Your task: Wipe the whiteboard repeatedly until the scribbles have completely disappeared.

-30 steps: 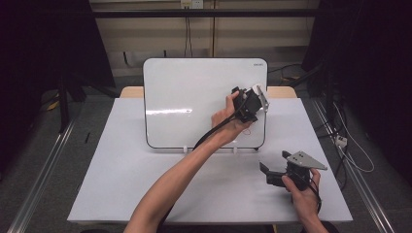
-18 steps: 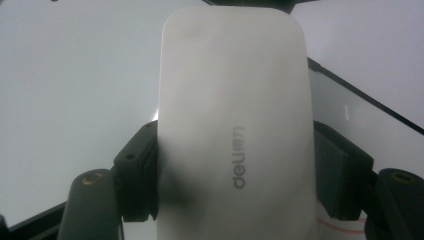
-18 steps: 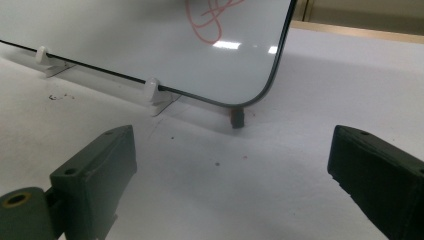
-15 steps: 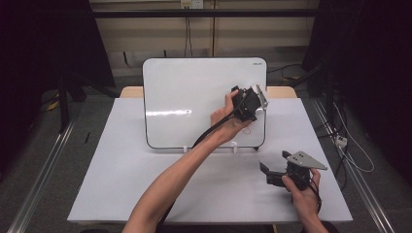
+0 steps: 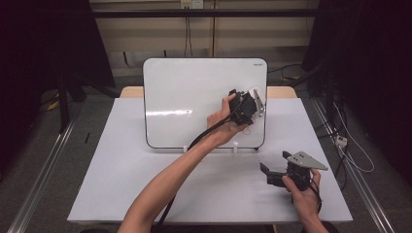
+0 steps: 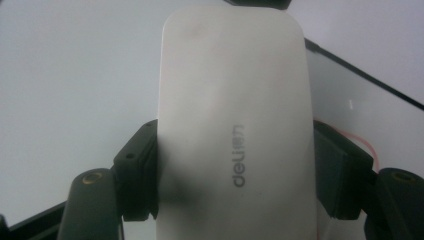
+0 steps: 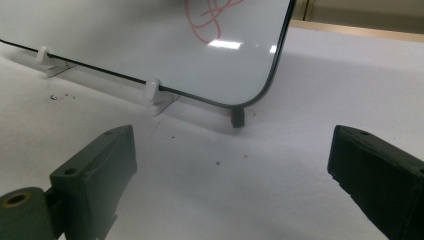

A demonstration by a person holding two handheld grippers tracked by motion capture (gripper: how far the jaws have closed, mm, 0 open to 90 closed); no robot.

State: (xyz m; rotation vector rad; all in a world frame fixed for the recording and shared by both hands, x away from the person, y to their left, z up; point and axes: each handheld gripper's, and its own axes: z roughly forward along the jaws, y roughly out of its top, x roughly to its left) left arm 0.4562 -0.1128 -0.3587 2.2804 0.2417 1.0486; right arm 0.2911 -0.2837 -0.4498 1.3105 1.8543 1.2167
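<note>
Open desk in front, board blocks the back

The upright whiteboard [image 5: 194, 102] on its feet walls off the desk's [image 5: 121, 184] rear middle; the left tongs [image 5: 245, 108] with an eraser [image 6: 235, 120] sit against its right part. Left and front desk lie bare; the right tongs [image 5: 272, 175] rest near the front right.

Desk [image 5: 145, 194]: flat white top, wooden edge showing along the far side. Whiteboard [image 5: 194, 97] stands on it near the far edge, leaning back, propped on small white clip feet [image 7: 152, 90] plus a dark foot [image 7: 237, 117] under its right corner. Red scribble [image 7: 212, 15] on the board's lower right area. A few dark specks [image 7: 60, 96] on the desk just in front of the board.
</note>
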